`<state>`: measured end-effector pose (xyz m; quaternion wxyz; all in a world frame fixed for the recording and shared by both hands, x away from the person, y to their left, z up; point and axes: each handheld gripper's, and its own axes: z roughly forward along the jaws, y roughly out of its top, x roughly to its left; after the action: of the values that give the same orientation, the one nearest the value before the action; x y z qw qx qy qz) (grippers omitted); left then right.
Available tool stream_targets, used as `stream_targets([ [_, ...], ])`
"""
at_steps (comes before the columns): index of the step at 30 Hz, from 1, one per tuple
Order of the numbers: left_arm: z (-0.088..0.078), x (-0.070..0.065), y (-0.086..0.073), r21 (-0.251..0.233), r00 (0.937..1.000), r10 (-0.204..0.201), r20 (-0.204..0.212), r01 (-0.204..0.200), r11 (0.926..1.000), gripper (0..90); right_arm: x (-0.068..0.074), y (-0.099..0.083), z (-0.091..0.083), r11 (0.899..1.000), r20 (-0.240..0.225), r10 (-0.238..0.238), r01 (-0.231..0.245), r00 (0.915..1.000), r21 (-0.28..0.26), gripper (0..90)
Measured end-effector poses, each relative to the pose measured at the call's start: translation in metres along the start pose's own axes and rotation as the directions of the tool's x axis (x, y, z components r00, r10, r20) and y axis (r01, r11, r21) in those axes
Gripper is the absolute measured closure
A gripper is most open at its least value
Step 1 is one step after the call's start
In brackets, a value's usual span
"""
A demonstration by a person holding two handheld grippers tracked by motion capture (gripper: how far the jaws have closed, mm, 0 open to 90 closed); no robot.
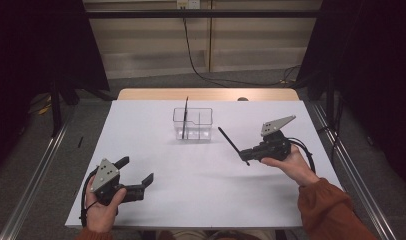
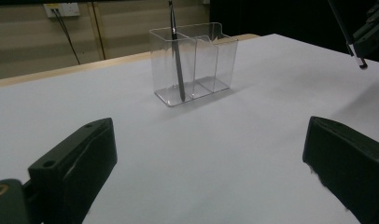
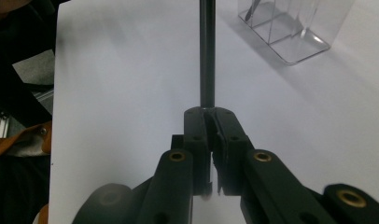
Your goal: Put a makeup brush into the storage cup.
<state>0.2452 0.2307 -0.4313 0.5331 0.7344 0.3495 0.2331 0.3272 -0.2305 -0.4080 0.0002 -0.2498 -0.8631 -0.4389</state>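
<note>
A thin black pen (image 3: 207, 51) is clamped by the right gripper (image 3: 210, 122), its fingers (image 3: 196, 135) clenched on one end, above the tabletop (image 1: 191, 175) right of the clear holder (image 1: 193, 123). It should be tipped upright and lowered into a free compartment. The left gripper (image 1: 138, 172) is released, empty. The rigid, glossy, partitioned holder already contains one slender pen (image 2: 176, 51).

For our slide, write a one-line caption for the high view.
Right tongs carry a black pen toward the clear holder; left tongs wait open.
</note>
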Motion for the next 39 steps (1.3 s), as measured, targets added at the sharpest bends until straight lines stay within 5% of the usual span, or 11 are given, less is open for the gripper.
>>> stream_targets([
  [22, 0.014, -0.012, 0.016, -0.004, 0.9955, 0.066, 0.069, -0.066, 0.9978, 3.0, 0.023, 0.017, 0.026, 0.989, -0.06, -0.084, 0.091, 0.9947, 0.118, 84.2],
  [39, 0.034, -0.026, 0.034, 0.066, 0.9749, 0.102, 0.198, -0.117, 0.9909, 2.8, 0.034, 0.029, 0.046, 0.959, -0.118, -0.123, 0.149, 0.9854, 0.24, 84.3],
])
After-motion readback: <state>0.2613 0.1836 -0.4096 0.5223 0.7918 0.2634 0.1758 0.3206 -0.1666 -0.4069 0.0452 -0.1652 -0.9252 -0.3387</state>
